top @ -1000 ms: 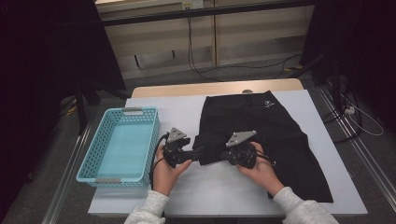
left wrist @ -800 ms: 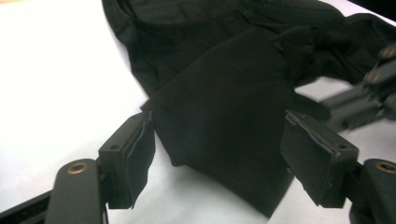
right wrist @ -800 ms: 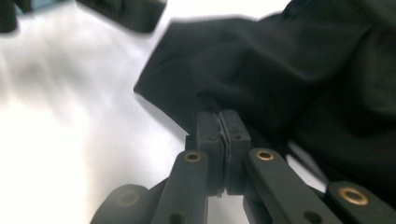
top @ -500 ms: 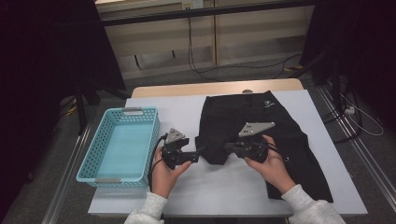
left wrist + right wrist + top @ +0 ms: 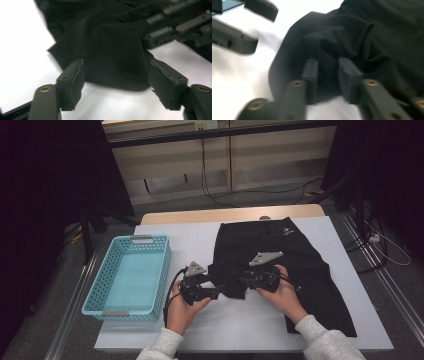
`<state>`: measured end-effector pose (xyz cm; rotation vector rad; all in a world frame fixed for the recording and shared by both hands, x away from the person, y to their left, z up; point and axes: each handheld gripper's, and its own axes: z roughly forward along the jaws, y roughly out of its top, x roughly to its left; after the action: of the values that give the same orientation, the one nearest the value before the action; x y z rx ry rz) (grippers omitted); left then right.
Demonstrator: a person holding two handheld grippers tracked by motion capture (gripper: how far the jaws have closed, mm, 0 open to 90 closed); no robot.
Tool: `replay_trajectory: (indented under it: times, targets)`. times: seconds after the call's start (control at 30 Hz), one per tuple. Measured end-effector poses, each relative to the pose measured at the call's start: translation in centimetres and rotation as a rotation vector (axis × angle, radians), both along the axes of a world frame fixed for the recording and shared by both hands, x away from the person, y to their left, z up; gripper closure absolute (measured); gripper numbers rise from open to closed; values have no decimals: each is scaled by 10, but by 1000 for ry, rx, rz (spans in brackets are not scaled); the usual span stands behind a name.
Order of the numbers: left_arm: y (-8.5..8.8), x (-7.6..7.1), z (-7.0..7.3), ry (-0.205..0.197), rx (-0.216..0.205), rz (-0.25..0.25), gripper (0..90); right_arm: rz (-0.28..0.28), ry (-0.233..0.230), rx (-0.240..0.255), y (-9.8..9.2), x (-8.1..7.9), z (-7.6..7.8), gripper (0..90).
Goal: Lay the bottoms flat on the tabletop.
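Folding looks barely begun: basket point(image 5: 131, 275) at nine o'clock sits unfilled. Left gripper point(image 5: 115, 80) gapes, released, around the black shorts' point(image 5: 280, 260) hem. Right gripper point(image 5: 328, 75), jaws just parting, straddles a fold at centre without pinching; shorts remain mostly spread.

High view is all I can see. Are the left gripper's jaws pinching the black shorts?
Observer: No. The left gripper is open. The folded edge of the shorts lies between its wide-apart pads, not squeezed. Its jaws have just been closing a little.
Operator: And the right one?
Observer: The right gripper has just been opening, and cloth bunches in the narrow gap between its jaws.
Operator: Is the cloth flat there?
Observer: No, it is wrinkled into a raised fold just beyond those jaws.
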<state>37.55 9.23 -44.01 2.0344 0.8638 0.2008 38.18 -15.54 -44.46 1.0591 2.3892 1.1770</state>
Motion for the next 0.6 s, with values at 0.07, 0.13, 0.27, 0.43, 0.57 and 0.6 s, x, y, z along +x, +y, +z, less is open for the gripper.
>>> replay_trajectory:
  times: [0.07,0.13,0.27,0.43,0.57,0.6]
  targets:
    - [-5,-2,-3,12,17,-12,349,-18,-12,-4,-5,-1,4,530]
    - [-9,-3,-5,16,19,-31,415,-26,-24,14,-13,-3,8,486]
    - [-16,-7,-8,40,54,-73,506,-67,-37,15,-25,-7,12,416]
    - [-25,-11,-9,1,85,-115,603,-71,-39,-17,-40,-13,11,385]
    - [-29,-11,-15,-8,100,-116,604,-89,-31,-41,-44,-13,9,385]
    - [-31,-12,-17,8,114,-112,606,-87,-31,-42,-45,-13,8,385]
